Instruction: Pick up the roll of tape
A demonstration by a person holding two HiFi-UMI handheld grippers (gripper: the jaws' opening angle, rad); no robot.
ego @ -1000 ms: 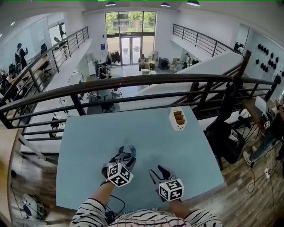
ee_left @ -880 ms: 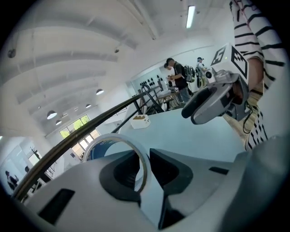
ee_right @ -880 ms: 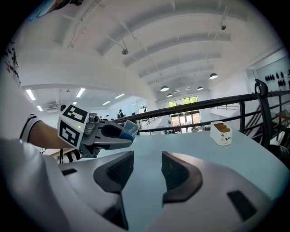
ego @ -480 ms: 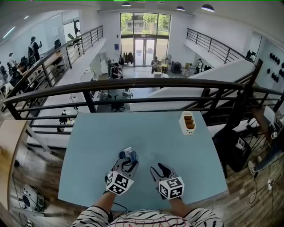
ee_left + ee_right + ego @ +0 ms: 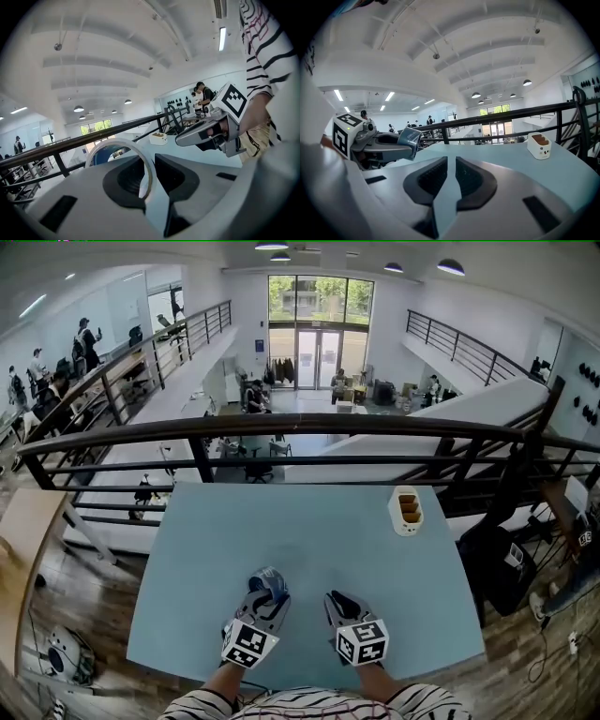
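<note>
The roll of tape (image 5: 267,578) is a thin ring, white outside and blue on its side, held clear of the light blue table (image 5: 309,531). My left gripper (image 5: 265,586) is shut on it. In the left gripper view the tape ring (image 5: 119,142) stands upright between the pads, with my left gripper (image 5: 151,182) clamping its lower edge. My right gripper (image 5: 339,602) hovers just to the right of it; its jaws are closing, a narrow gap remains and nothing lies between them (image 5: 451,174). From the right gripper view the held tape (image 5: 408,138) shows at the left.
A small white holder (image 5: 406,512) with brown items stands at the table's far right. A dark railing (image 5: 281,427) runs behind the table's far edge, with a drop to a lower floor beyond. A striped sleeve (image 5: 267,70) shows beside the grippers.
The left gripper has lifted and rolled with the tape in it. The right gripper's jaws have gone from a wide V to nearly together.
</note>
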